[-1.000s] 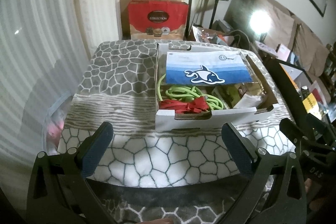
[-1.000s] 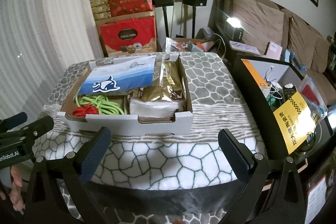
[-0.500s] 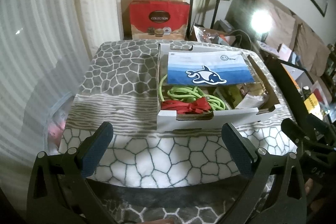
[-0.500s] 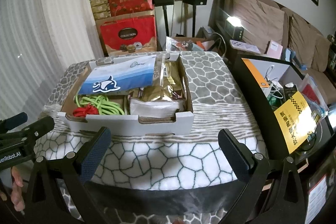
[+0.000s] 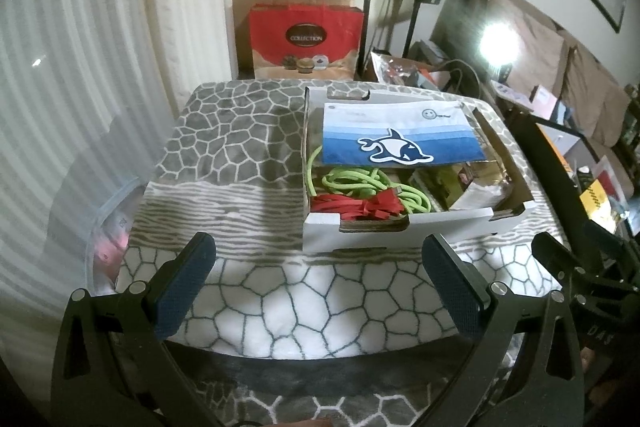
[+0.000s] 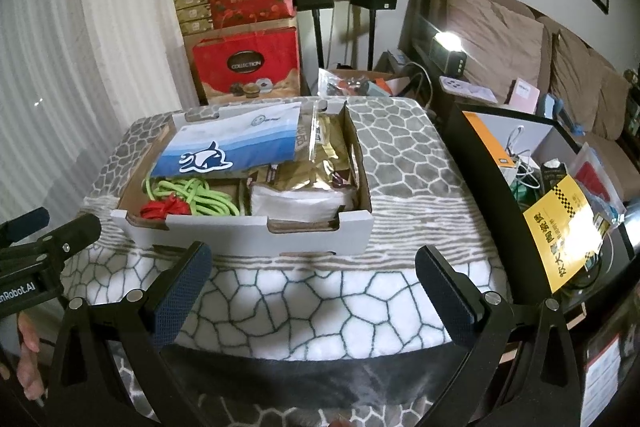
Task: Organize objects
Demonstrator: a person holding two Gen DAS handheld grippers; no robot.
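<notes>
Over the last second very little is changing: both wrist views are drifting only slightly, the box sliding a touch lower and rightward in the left view, while everything in it is lying just as it lay a second ago. The cardboard box (image 5: 400, 227) is sitting on the patterned blanket (image 5: 224, 155), right of centre in the left view, and the items are all lying inside it: the blue pouch with the orca print (image 5: 396, 143) is resting across the far part, the green cord (image 5: 360, 183) is coiled beneath its near edge, the red ribbon bundle (image 5: 356, 207) is lying against the near wall, and the gold packets (image 6: 328, 163) and a white tissue pack (image 6: 296, 199) are filling the right side. The left gripper (image 5: 320, 287) is hovering over the near blanket with its fingers spread wide and nothing between them; the right gripper (image 6: 312, 287) is doing the same, and its black frame is showing at the right edge of the left view. Neither tool is touching the box or its contents. The blanket around the box is showing no loose item in either view. In my judgement, this scene is fitting two readings equally: items gathered in the box as the task wants, or a filled box waiting to be sorted out; the small drift is settling neither.
</notes>
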